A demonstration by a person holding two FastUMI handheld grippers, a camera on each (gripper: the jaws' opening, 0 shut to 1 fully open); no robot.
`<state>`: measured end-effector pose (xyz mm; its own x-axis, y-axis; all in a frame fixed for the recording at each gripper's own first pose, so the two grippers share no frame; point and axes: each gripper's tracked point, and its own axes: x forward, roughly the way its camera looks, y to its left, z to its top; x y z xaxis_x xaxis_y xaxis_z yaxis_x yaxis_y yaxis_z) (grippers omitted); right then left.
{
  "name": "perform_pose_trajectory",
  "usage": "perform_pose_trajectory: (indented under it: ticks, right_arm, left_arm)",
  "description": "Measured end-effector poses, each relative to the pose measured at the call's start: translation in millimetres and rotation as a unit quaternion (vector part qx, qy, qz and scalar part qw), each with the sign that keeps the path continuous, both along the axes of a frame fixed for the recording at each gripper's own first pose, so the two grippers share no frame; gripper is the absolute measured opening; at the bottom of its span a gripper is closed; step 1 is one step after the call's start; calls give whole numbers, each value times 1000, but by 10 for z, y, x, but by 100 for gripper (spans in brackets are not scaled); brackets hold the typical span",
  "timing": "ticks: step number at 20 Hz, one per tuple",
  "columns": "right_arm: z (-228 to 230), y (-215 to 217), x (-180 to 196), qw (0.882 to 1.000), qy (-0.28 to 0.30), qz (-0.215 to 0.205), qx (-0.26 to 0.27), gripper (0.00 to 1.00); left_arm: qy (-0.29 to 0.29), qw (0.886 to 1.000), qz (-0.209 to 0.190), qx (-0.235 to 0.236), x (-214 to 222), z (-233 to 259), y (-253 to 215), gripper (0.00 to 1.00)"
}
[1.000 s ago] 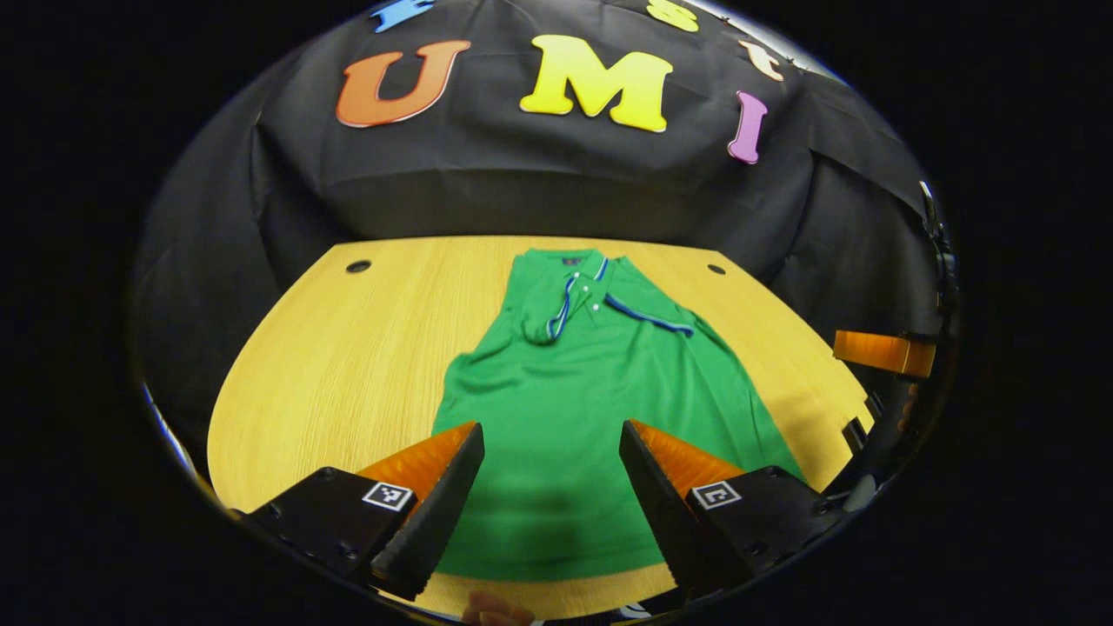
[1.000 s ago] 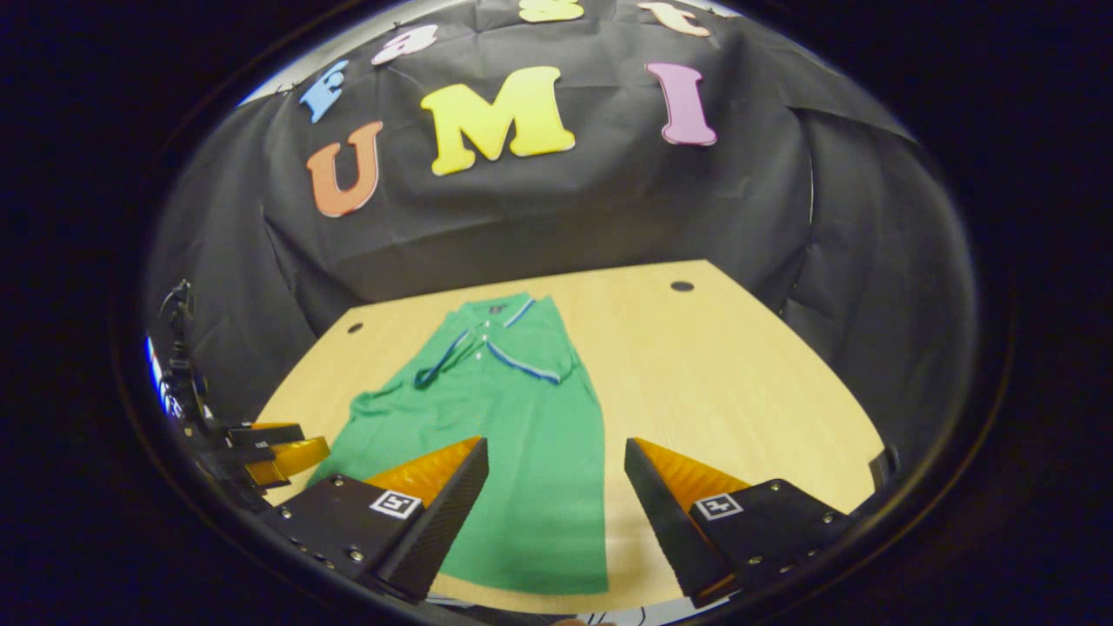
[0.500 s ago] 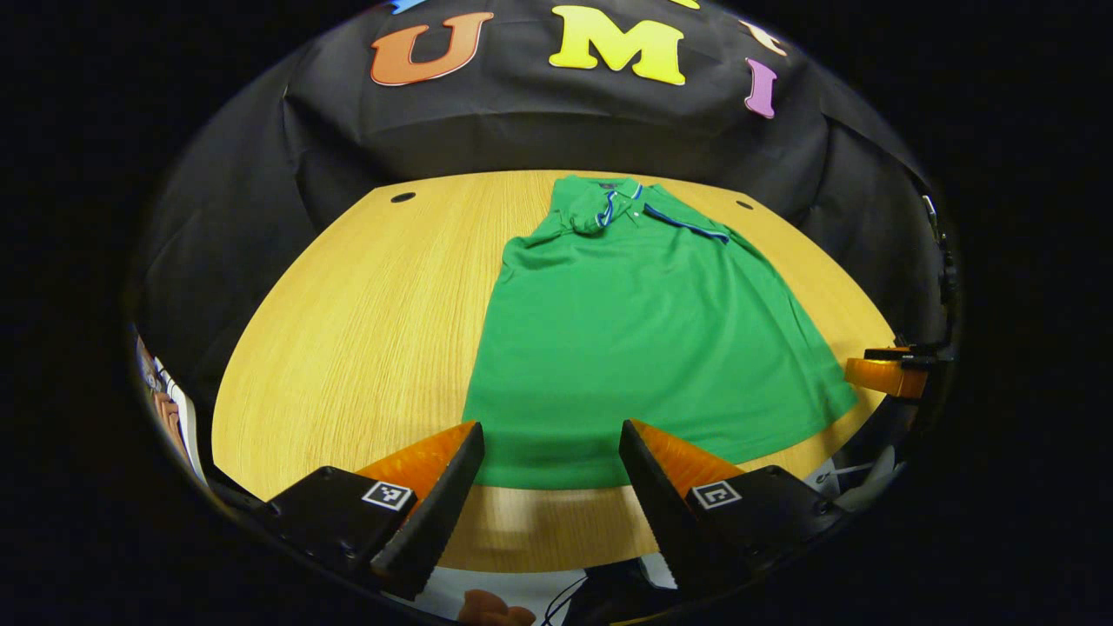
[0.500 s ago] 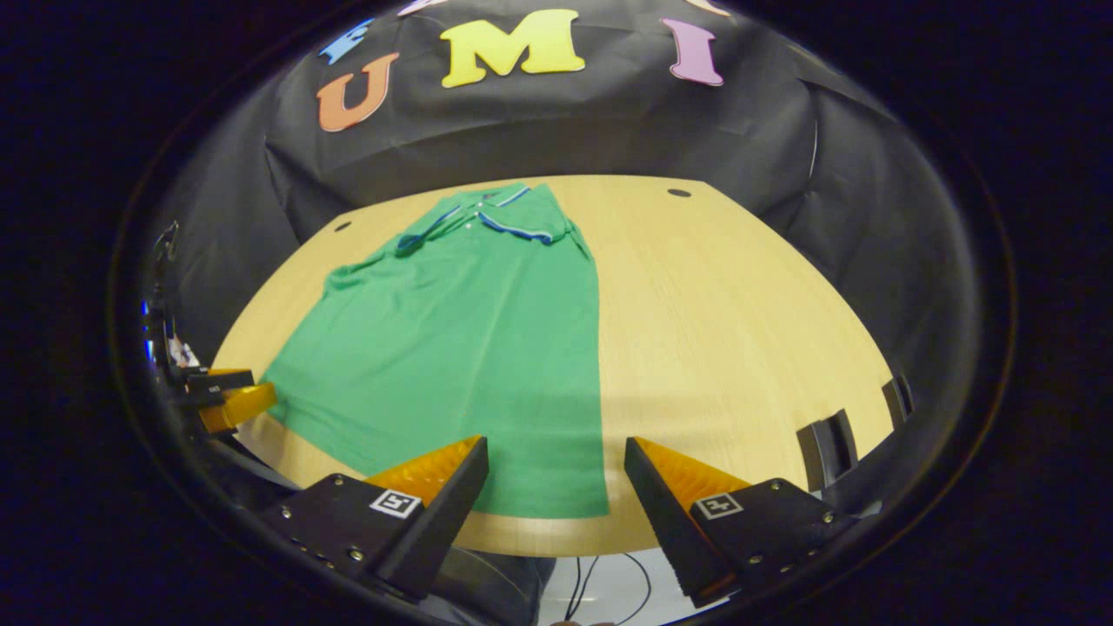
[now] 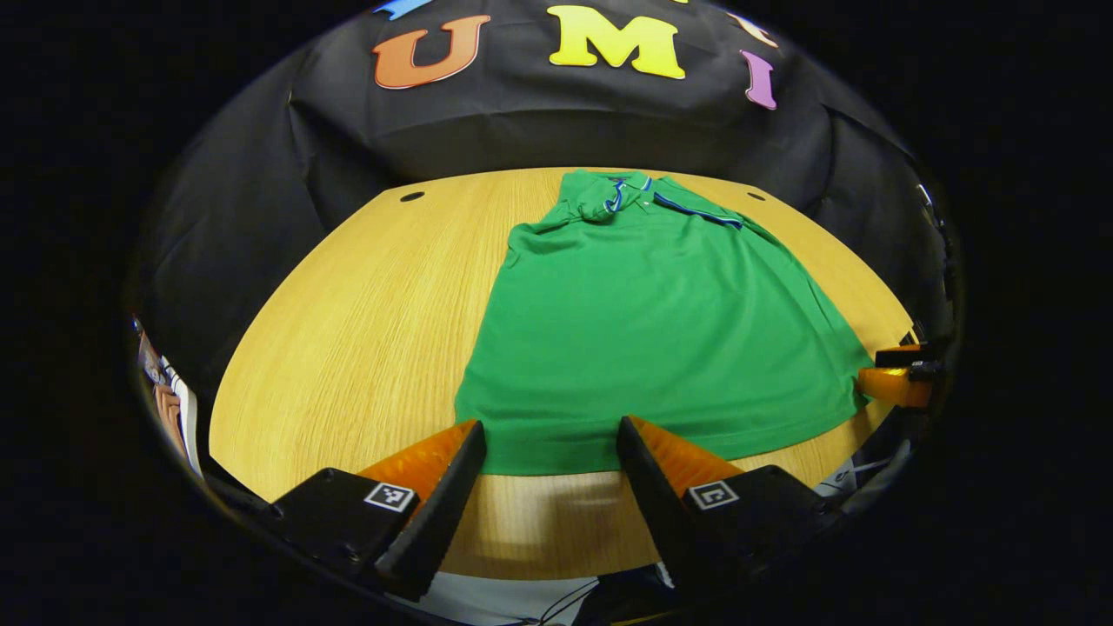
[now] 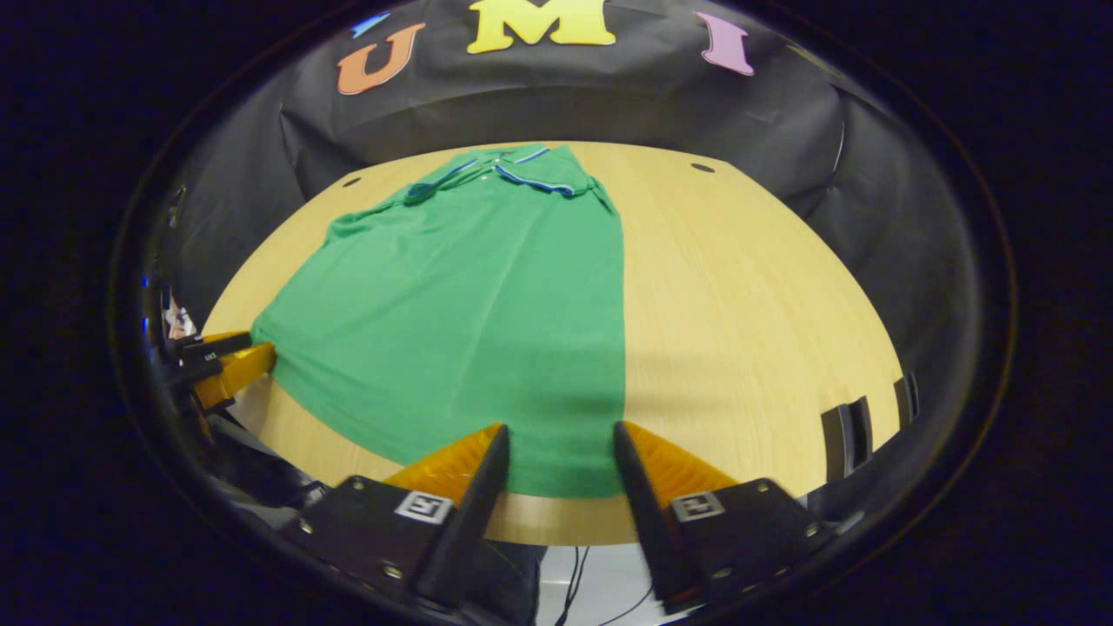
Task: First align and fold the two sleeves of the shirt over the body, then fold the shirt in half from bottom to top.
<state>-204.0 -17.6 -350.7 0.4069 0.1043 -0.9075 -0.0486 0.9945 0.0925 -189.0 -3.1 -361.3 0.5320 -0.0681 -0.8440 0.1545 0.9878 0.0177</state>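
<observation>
- Left gripper view: a green polo shirt (image 5: 648,330) is seen flat on the wooden table (image 5: 365,322), collar far, hem near. The left gripper (image 5: 549,452) is held with jaws spread just before the hem, pinching nothing. The other gripper (image 5: 896,382) is glimpsed by the hem's right corner.
- Right gripper view: the right gripper (image 6: 556,456) is poised with jaws spread over the hem's right corner. The knit is judged light, soft and limp; the hem corners are the likely holds. No legible label is made out.
</observation>
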Motion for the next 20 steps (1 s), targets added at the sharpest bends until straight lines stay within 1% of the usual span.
perform_pose_trajectory:
  ticks: [1,2,3,6,10,12,15,18,20]
  right_arm:
    - [22,56,-29,1000,-2,3,9,35]
    - [11,39,-36,1000,0,10,3,3]
    - [26,64,-29,1000,6,18,5,2]
    - [56,60,1,999,18,8,28,1]
    - [184,24,169,999,10,-3,36,1]
    - [328,13,359,999,-5,-9,44,1]
    - [566,-26,744,997,-39,-25,56,1]
    - [734,-69,1130,995,-65,-39,67,1]
    - [782,-96,1321,994,-73,-44,75,1]
  left_arm:
    - [5,1000,-9,-4,-7,-3,-83,67]
    - [6,1000,-2,9,6,2,-86,35]
    - [5,1000,-3,14,17,4,-101,4]
    - [17,1000,6,4,30,13,-119,3]
    - [27,999,24,-17,87,127,-138,3]
    - [18,999,26,-24,192,248,-169,3]
    - [0,999,29,-34,446,459,-205,3]
    - [-18,998,36,-45,788,616,-245,3]
    - [-27,998,38,-50,1009,649,-276,3]
